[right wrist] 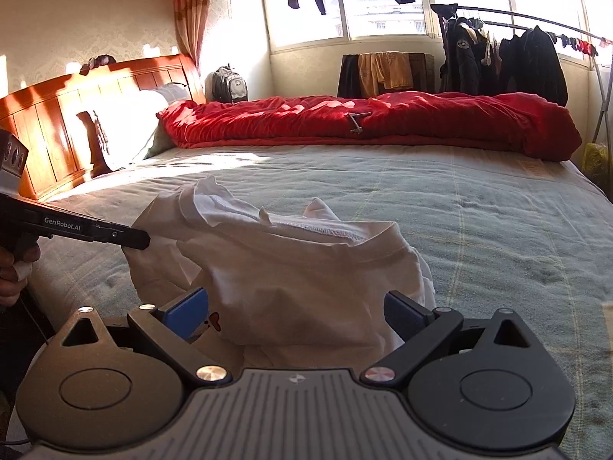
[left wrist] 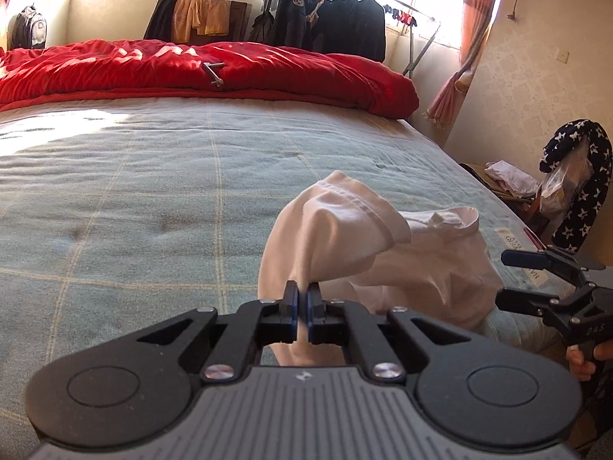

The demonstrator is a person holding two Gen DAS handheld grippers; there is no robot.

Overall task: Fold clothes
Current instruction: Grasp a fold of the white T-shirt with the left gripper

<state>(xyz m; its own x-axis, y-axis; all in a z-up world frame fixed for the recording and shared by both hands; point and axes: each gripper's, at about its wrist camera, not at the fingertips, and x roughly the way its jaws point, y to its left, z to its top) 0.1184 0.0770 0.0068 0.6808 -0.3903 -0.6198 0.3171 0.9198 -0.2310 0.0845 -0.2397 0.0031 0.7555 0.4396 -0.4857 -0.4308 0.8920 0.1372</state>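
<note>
White T-shirt (right wrist: 306, 280) at frame centre, tiny red heart print low left; pale blue-green checked bed sheet (left wrist: 134, 191); bright red quilt (right wrist: 383, 122) across the top; navy, white-starred cloth (left wrist: 582, 199) far right.

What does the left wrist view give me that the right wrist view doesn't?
Only the left wrist view shows the left gripper from behind, jaws shut on a pinch of the white shirt, plus the star-patterned fabric beside the bed. Only the right wrist view shows the wooden headboard, the pillow and the right gripper open around the shirt's near edge. Both show the shirt bunched on the blue-grey bedcover, the red duvet and the clothes rack.
</note>
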